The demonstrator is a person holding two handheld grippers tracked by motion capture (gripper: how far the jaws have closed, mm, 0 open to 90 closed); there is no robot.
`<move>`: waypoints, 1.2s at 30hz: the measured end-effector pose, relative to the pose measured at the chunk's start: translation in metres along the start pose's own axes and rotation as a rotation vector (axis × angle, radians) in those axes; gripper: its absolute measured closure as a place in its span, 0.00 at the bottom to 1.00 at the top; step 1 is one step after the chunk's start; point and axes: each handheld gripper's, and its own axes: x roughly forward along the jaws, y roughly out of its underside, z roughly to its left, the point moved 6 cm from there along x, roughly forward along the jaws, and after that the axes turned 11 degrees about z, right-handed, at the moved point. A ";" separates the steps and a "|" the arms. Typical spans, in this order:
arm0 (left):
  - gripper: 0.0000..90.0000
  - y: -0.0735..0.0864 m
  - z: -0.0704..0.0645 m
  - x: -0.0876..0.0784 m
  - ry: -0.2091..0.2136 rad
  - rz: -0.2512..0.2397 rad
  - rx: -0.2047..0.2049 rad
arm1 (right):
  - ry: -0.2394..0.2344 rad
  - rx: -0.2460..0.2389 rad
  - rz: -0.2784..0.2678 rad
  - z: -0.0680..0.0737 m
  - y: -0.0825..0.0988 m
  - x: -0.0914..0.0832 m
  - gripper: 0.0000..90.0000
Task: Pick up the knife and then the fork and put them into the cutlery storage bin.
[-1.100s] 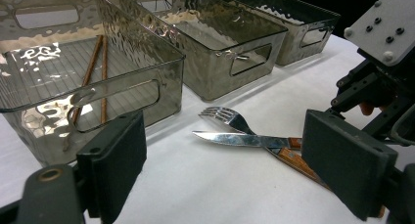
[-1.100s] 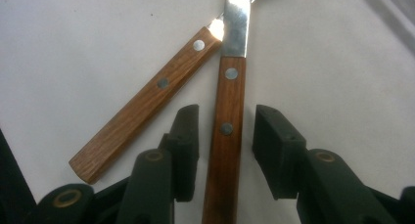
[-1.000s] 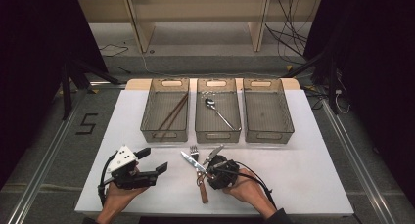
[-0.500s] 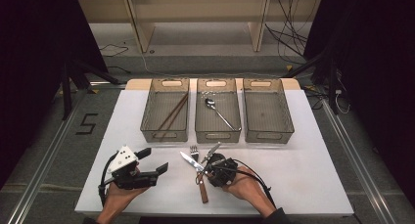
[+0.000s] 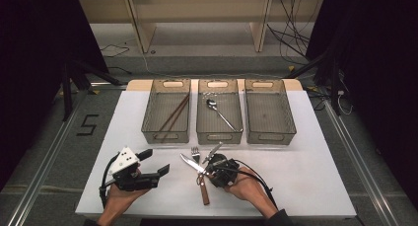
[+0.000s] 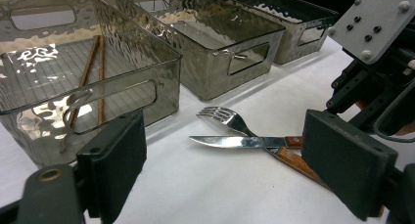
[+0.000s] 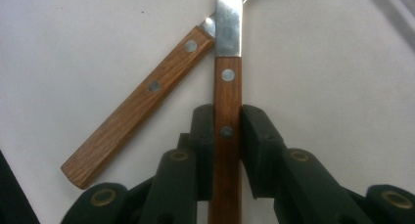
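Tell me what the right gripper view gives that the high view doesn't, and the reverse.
Right gripper view: the right gripper, whose jaws have just been closing, with pads pressed on the wooden handle of the knife, rivets clear. High view: three bins, chopsticks in the left one, a spoon in the middle one, the open left gripper. Both: knife and fork crossed on the white table.

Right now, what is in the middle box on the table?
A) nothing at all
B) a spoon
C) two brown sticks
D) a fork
B: in the high view a shiny spoon lies slanted inside the middle box, while the fork is out on the table.
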 end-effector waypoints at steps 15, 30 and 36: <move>0.18 0.000 0.001 -0.001 -0.001 -0.004 -0.003 | -0.012 -0.003 -0.009 -0.003 0.001 -0.002 0.86; 0.19 0.000 0.002 -0.001 -0.001 -0.002 -0.005 | -0.042 -0.002 -0.069 -0.008 0.001 -0.015 0.86; 0.19 0.000 0.002 -0.001 -0.002 -0.001 -0.006 | -0.053 0.019 -0.120 -0.014 0.001 -0.028 0.86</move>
